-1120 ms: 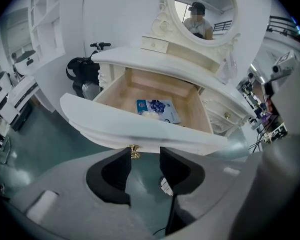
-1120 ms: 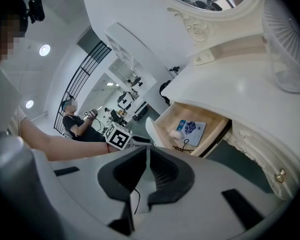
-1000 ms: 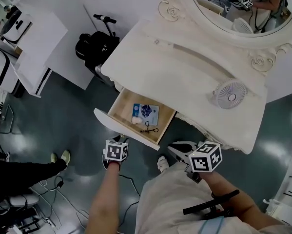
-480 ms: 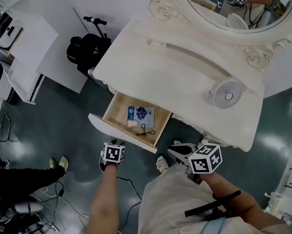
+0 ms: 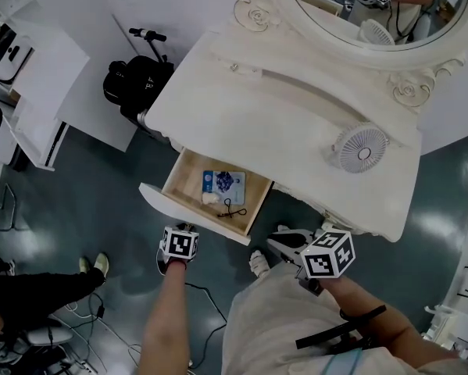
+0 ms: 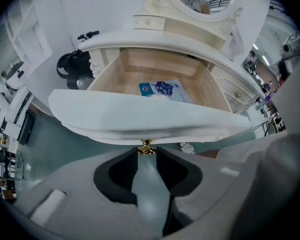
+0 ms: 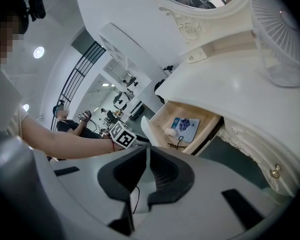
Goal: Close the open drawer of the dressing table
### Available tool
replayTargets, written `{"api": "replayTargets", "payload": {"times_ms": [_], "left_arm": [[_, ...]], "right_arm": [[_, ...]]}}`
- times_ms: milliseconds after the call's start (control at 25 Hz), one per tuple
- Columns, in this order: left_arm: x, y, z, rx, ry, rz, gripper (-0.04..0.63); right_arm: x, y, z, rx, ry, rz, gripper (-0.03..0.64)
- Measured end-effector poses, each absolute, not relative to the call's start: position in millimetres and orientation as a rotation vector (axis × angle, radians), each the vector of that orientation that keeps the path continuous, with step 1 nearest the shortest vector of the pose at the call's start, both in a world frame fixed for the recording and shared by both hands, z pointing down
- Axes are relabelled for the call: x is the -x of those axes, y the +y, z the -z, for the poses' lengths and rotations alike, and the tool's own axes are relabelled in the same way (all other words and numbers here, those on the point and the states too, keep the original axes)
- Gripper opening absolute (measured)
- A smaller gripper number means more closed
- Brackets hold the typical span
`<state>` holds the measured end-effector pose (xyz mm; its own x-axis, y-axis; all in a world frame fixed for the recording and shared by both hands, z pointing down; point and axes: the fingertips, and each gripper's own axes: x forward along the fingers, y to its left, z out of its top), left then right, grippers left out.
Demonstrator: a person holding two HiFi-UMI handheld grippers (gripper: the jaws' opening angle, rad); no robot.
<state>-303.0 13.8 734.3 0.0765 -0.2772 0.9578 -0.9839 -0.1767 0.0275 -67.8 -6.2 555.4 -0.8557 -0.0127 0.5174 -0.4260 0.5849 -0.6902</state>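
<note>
The dressing table's drawer stands pulled out, its white curved front toward me. Inside lie a blue packet, a small white object and a black hair tie. My left gripper points steeply down at the drawer front, and its jaws are closing with the small brass knob between their tips. In the head view the left gripper sits just in front of the drawer. My right gripper hovers to the right of the drawer, at the table's front edge. The right gripper is shut and empty.
A white desk fan stands on the tabletop below the oval mirror. A black bag with a scooter sits left of the table. My shoe is on the floor below the drawer. A seated person's legs are at the far left.
The head view has shifted a little. My left gripper has sunk slightly in front of the drawer. The drawer is as far out as before, and the right gripper has kept still.
</note>
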Motion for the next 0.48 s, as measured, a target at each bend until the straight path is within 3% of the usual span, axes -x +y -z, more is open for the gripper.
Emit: {"api": "replayTargets", "payload": {"times_ms": [480], "left_arm": [[296.3,-11.3,-734.0,-1.58,-1.267,-1.166,0.117]], "right_arm": [[55.3,-14.9,-556.7,-0.404,-2.353,-1.22,0.018]]}}
